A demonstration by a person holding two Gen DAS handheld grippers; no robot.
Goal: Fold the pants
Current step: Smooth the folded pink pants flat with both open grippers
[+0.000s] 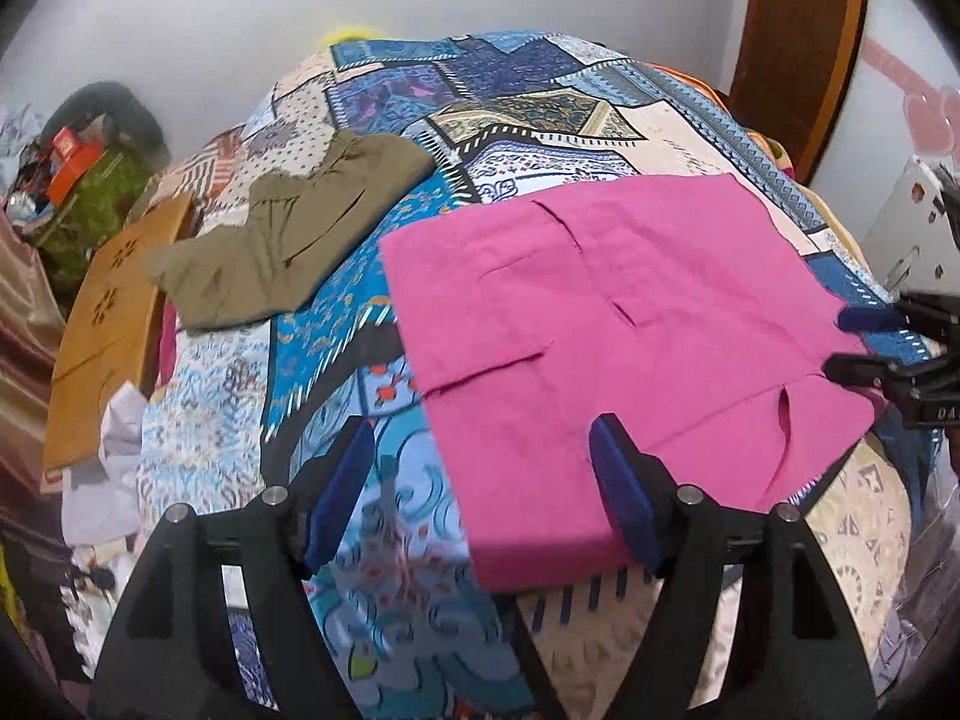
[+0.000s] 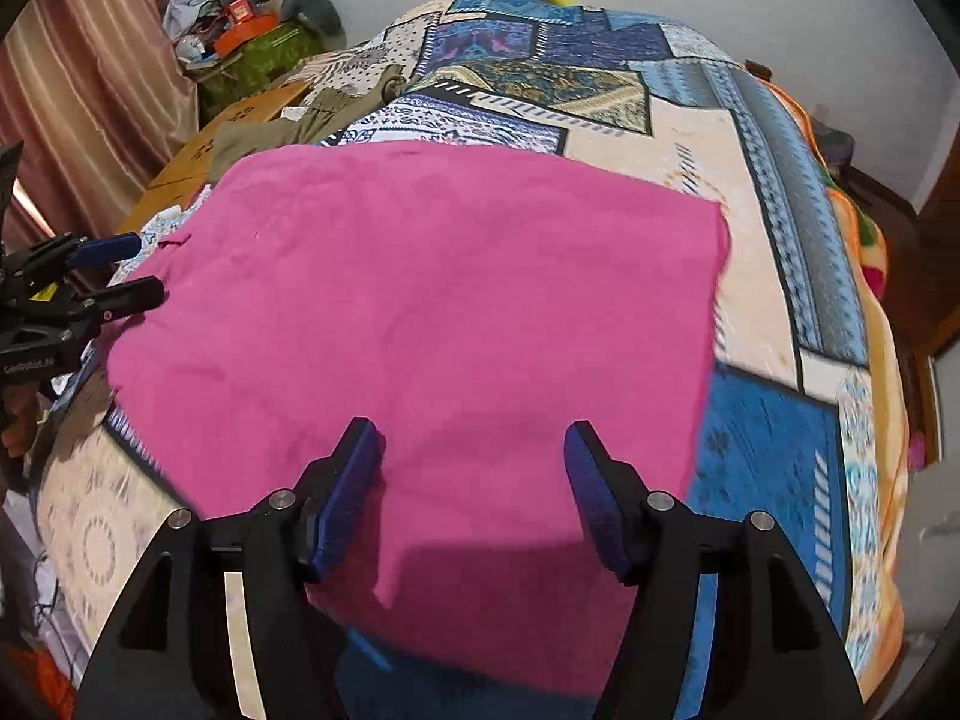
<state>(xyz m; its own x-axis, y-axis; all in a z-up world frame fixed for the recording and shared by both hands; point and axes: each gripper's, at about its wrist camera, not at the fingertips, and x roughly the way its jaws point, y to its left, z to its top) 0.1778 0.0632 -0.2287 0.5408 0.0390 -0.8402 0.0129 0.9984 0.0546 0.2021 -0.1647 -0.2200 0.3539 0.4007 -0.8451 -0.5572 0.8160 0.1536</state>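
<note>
Patchwork bedspread (image 1: 372,324), pink pants (image 1: 600,312), both tongs (image 1: 483,438) (image 2: 474,435) agape, empty

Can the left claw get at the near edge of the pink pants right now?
Probably yes. The left claw is open over the near left part of the pink pants, which lie flat on the patterned bedspread with nothing on top.

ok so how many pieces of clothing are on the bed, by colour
pink pants: 1
olive green garment: 1
total: 2, both lying on the patchwork bedspread
</note>
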